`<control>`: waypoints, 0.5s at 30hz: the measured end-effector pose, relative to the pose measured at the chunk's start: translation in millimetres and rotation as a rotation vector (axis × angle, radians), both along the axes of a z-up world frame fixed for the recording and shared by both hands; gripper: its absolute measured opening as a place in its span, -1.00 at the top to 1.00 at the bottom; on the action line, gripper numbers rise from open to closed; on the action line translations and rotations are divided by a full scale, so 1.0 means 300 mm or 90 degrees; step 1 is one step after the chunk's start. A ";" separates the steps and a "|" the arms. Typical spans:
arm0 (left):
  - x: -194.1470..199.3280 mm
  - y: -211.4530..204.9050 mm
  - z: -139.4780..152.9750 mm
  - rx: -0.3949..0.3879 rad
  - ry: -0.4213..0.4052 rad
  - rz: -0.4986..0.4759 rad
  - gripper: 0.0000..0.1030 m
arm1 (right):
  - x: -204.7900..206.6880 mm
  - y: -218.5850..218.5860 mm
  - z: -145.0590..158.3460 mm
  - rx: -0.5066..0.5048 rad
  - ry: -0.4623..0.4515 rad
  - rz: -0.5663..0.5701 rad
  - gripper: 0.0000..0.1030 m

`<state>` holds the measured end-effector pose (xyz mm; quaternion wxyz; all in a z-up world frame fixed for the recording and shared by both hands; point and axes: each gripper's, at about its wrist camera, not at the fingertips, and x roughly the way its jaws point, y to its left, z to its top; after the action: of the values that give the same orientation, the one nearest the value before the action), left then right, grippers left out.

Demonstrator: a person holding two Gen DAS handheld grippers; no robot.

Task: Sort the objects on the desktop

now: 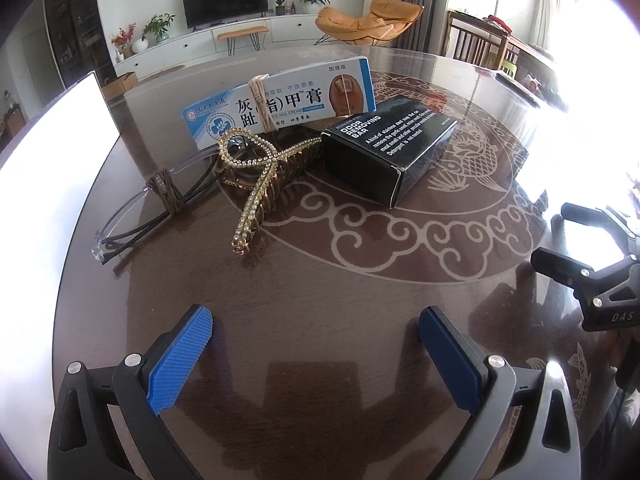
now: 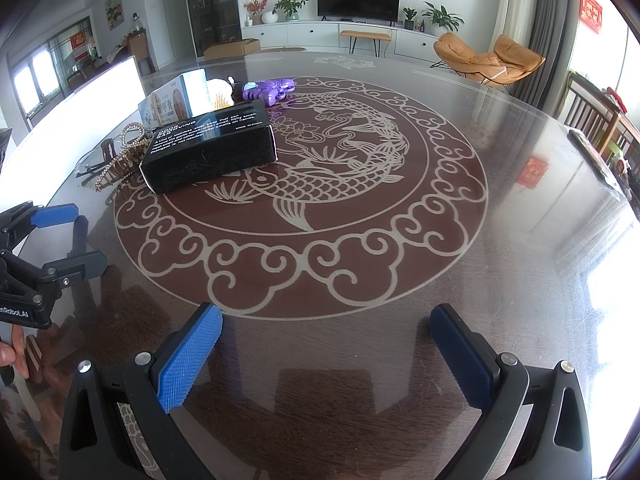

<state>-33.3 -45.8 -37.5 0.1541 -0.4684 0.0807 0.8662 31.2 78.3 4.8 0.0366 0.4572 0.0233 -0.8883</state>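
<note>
Sorting not yet begun: both grippers empty, objects still clustered.

The left gripper (image 1: 316, 344) and right gripper (image 2: 326, 344) hover with jaws apart, holding nothing. At 11 o'clock on the glossy dark tabletop (image 1: 360, 280) the black box (image 1: 384, 148), nail cream box (image 1: 280, 104), rhinestone hair clip (image 1: 256, 176) and glasses (image 1: 132, 216) touch or overlap; a purple toy (image 2: 268, 90) lies behind. Living room beyond, with TV and orange chair.

On the round table (image 1: 360, 288), the hair claw clip (image 1: 256, 184) lies between the glasses (image 1: 132, 216) on its left and the soap box (image 1: 388, 148) on its right; the nail cream box (image 1: 280, 104) stands behind them, the purple toy (image 2: 268, 90) farther back.
</note>
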 end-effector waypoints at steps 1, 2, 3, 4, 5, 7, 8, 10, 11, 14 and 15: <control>0.007 -0.003 0.001 -0.001 0.000 0.000 -1.00 | 0.000 0.000 0.000 0.000 0.000 0.000 -1.00; 0.015 -0.006 0.001 -0.002 0.000 -0.002 -1.00 | 0.000 0.000 0.000 0.000 0.000 0.000 -1.00; 0.024 -0.013 -0.002 -0.002 0.000 -0.004 -1.00 | 0.000 0.001 0.000 0.000 0.000 0.000 -1.00; 0.028 -0.021 -0.002 -0.003 -0.001 -0.009 -1.00 | -0.001 0.002 0.000 0.000 0.000 0.000 -1.00; 0.029 -0.023 -0.001 -0.005 -0.005 -0.012 -1.00 | -0.001 0.001 0.000 0.000 0.000 0.000 -1.00; 0.031 -0.029 -0.004 -0.008 -0.010 -0.021 -1.00 | -0.001 0.002 0.000 0.000 0.000 0.000 -1.00; 0.029 -0.035 -0.004 -0.007 -0.007 -0.021 -1.00 | -0.001 0.001 -0.001 0.000 0.000 0.000 -1.00; 0.024 -0.052 -0.002 -0.005 -0.003 -0.011 -1.00 | -0.002 0.003 -0.001 0.000 0.000 0.000 -1.00; 0.022 -0.063 -0.001 -0.004 -0.002 -0.005 -1.00 | -0.002 0.001 -0.001 0.000 0.000 0.000 -1.00; 0.019 -0.085 -0.002 -0.001 0.002 -0.001 -1.00 | -0.002 0.001 -0.001 0.000 0.000 0.000 -1.00; 0.021 -0.086 -0.003 -0.001 0.004 0.001 -1.00 | -0.002 0.002 -0.001 0.000 0.000 0.000 -1.00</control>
<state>-26.8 -71.6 -38.4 0.1529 -0.4658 0.0813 0.8678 30.5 78.7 4.3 0.0368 0.4573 0.0235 -0.8883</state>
